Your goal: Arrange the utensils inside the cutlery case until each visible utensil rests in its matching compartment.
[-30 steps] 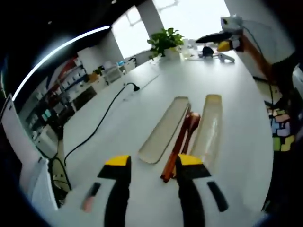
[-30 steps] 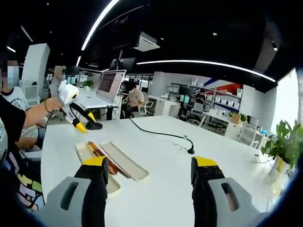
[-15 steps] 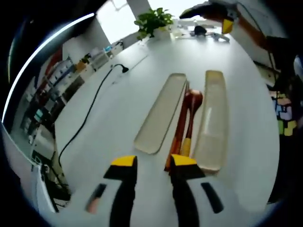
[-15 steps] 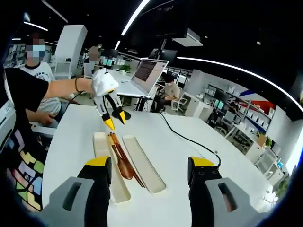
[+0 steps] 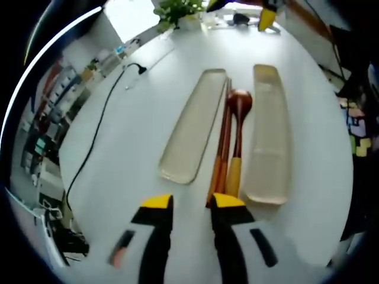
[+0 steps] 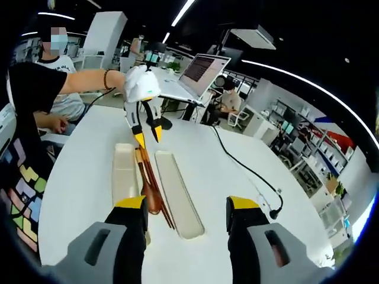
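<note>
The left gripper (image 5: 185, 202), open and holding nothing, is reaching for the spoon (image 5: 237, 129) and chopsticks (image 5: 221, 148) lying between two case halves (image 5: 192, 131), while the right gripper (image 6: 186, 206) is waiting open, also holding nothing.

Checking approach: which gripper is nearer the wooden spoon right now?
Left. The left gripper sits at the handle end of the wooden spoon, jaws open. The right gripper is held back past the bowl end.

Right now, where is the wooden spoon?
In the left gripper view, the wooden spoon lies on the white table between the two beige trays, beside the chopsticks.
</note>
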